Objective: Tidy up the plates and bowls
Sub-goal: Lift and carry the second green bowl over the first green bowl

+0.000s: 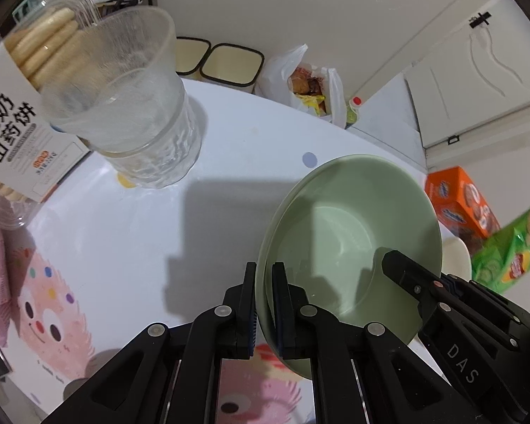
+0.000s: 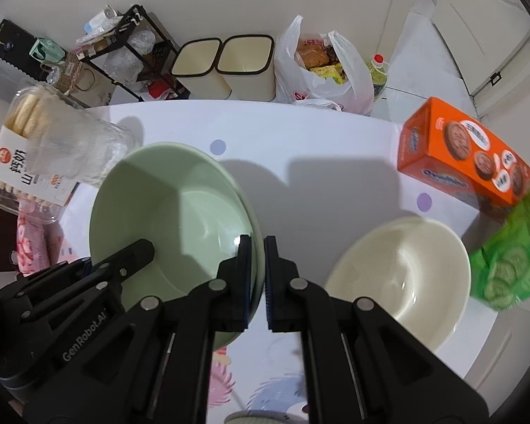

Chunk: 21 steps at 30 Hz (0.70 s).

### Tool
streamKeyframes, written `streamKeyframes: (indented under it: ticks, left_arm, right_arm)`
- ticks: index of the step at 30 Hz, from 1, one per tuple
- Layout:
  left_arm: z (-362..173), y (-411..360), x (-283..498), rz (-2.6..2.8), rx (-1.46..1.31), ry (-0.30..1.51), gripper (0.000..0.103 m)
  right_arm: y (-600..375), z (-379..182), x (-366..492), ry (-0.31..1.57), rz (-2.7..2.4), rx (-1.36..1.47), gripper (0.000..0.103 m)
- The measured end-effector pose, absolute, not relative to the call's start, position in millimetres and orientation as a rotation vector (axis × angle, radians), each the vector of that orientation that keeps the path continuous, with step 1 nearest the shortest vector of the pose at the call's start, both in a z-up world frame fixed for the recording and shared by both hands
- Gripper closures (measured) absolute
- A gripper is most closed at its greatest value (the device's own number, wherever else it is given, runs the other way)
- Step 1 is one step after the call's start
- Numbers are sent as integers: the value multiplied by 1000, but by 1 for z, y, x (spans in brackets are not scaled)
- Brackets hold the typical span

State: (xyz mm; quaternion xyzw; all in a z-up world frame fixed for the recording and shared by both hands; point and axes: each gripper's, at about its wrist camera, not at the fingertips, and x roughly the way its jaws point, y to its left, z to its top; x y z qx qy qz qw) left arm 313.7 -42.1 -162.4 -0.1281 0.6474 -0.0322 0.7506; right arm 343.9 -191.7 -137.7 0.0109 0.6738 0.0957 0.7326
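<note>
A pale green bowl (image 1: 349,233) sits nested in a second green bowl on the white table; both show in the right wrist view (image 2: 166,208). My left gripper (image 1: 264,275) is shut on the left rim of the green bowls. My right gripper (image 2: 258,251) is shut on their right rim. Each gripper's fingers show in the other's view, reaching over the bowl. A cream bowl (image 2: 402,279) stands on the table to the right of the green bowls, apart from them.
A clear glass with a plastic cup (image 1: 130,106) and a biscuit pack (image 1: 21,99) stand at the left. An orange biscuit box (image 2: 466,162) and a green snack bag (image 2: 512,251) stand at the right. Bins (image 2: 226,67) and a shopping bag (image 2: 321,67) lie beyond the table's far edge.
</note>
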Motion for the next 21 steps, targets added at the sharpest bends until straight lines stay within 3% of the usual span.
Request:
streamKeyframes:
  ticks: [21]
  left_arm:
    - [-111, -78, 195, -275, -103, 1389, 96]
  right_arm:
    - [-213, -66, 220, 1408, 59, 85, 94]
